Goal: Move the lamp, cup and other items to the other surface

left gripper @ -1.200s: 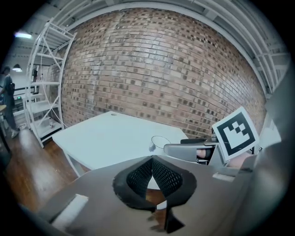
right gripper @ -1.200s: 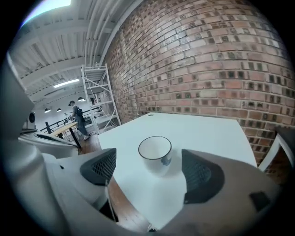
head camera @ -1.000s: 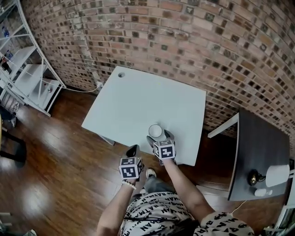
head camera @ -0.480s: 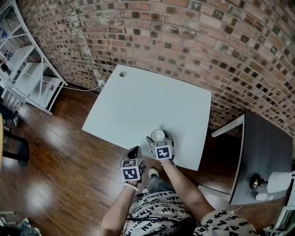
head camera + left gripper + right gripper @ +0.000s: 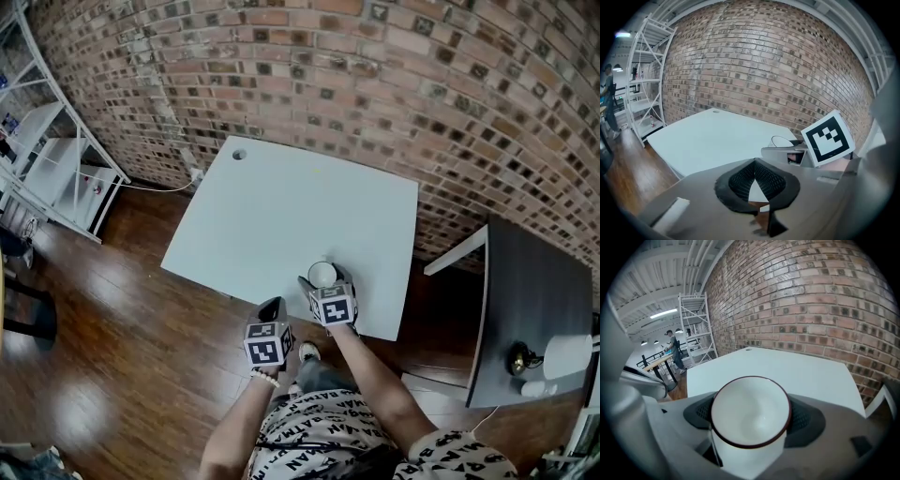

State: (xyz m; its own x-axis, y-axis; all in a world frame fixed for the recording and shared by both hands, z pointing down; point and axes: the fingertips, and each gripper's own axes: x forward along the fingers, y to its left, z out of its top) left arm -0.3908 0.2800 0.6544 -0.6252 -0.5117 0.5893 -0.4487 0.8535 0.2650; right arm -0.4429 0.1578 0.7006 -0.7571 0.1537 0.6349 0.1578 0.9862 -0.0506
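Right gripper view: right tongs (image 5: 751, 414) have just been closing and clamp the cup (image 5: 749, 439) on the worktop (image 5: 806, 371), probably for lifting; left tongs (image 5: 757, 180) together.

one cup (image 5: 321, 273), one lamp (image 5: 565, 356), two tables (image 5: 272, 211) (image 5: 530, 295)

Beyond cup (image 5: 321, 274): desk (image 5: 272, 206) is lying open.
Far beyond cup: brick wall (image 5: 394, 84) is blocking.
Right of cup: dark desk (image 5: 530, 300) is standing apart.
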